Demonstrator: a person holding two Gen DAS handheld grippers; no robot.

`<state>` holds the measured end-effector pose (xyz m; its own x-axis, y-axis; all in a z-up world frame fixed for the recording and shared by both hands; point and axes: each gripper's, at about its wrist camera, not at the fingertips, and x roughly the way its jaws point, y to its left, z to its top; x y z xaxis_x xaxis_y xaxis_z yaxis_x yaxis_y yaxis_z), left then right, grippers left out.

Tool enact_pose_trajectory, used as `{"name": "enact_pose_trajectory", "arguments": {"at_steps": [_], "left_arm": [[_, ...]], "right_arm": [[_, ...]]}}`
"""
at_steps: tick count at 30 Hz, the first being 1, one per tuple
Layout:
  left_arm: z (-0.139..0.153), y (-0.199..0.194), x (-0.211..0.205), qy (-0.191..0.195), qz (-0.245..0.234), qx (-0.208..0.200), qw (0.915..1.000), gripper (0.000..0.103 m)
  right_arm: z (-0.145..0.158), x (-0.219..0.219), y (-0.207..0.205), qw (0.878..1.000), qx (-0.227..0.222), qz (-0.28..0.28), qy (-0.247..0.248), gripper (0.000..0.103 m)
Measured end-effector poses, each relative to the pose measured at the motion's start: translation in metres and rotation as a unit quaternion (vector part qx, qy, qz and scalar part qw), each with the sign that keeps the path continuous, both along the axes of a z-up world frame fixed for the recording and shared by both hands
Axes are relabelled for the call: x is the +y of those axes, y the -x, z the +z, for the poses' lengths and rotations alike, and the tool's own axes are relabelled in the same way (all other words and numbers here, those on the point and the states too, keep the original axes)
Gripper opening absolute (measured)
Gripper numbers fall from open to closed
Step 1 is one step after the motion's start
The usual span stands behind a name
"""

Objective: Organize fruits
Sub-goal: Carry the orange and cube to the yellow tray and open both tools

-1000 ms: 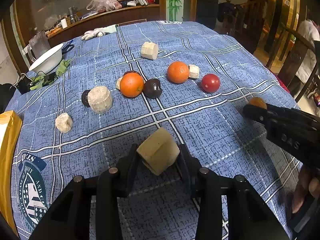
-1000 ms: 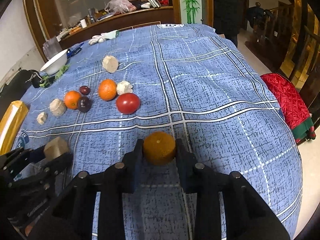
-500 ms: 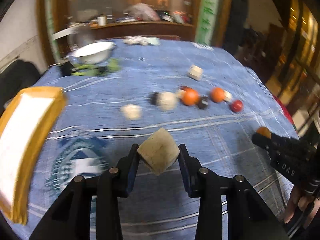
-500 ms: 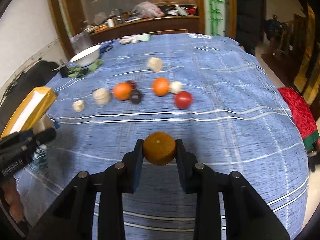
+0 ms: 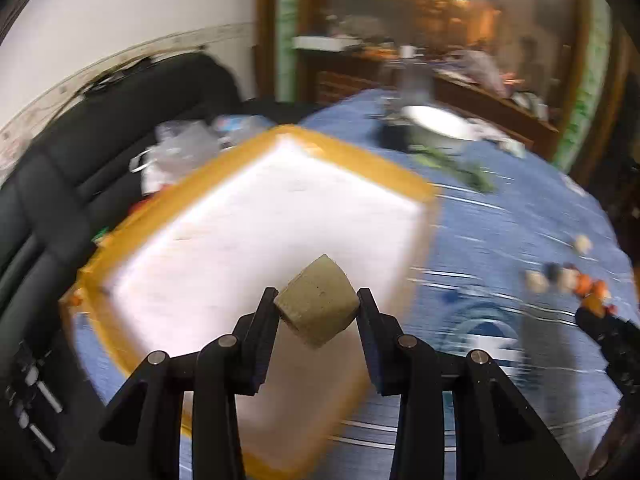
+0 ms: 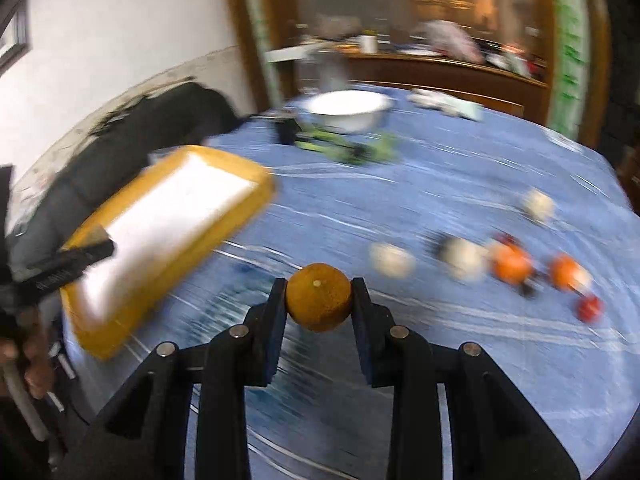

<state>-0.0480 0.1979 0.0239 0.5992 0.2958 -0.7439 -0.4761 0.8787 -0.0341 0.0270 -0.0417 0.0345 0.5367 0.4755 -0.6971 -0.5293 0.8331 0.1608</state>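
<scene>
Blue checked cloth covers the desk (image 6: 460, 184), where a yellow-rimmed white tray (image 5: 256, 216) sits at the near left edge. Above the tray, the left claw (image 5: 317, 307) grips a pale tan fruit chunk (image 5: 318, 305). Over bare cloth, the right claw (image 6: 319, 297) clamps an orange (image 6: 319, 297). More fruit (image 6: 512, 266) lies blurred at the right.

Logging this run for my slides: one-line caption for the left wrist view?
Left gripper holds a pale tan fruit chunk above the yellow-rimmed white tray.
</scene>
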Motion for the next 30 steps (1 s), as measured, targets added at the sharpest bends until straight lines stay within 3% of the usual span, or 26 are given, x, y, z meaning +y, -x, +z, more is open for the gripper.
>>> {"name": "enact_pose_trajectory", "arguments": {"at_steps": [7,12,19,26,30], "left_arm": [[-0.024,0.001,0.068,-0.016,0.068,0.049,0.9964,0.038],[-0.040,0.002,0.091,-0.005,0.086,0.081,0.9930,0.038],[-0.045,0.011,0.075,-0.007,0.080,0.097,0.9921,0.039],[-0.045,0.017,0.032,0.010,0.038,0.093,0.9949,0.039],[-0.041,0.015,0.033,0.019,0.045,0.083,0.9953,0.040]], "right_arm": [[-0.011,0.146,-0.006,0.993,0.039,0.111,-0.023,0.033],[-0.051,0.205,-0.005,0.983,0.093,0.151,0.043,0.033],[-0.055,0.197,-0.004,0.977,0.074,0.162,0.118,0.033],[-0.053,0.162,-0.028,0.978,0.074,0.148,0.127,0.033],[-0.049,0.157,-0.026,0.982,0.062,0.132,0.122,0.034]]}}
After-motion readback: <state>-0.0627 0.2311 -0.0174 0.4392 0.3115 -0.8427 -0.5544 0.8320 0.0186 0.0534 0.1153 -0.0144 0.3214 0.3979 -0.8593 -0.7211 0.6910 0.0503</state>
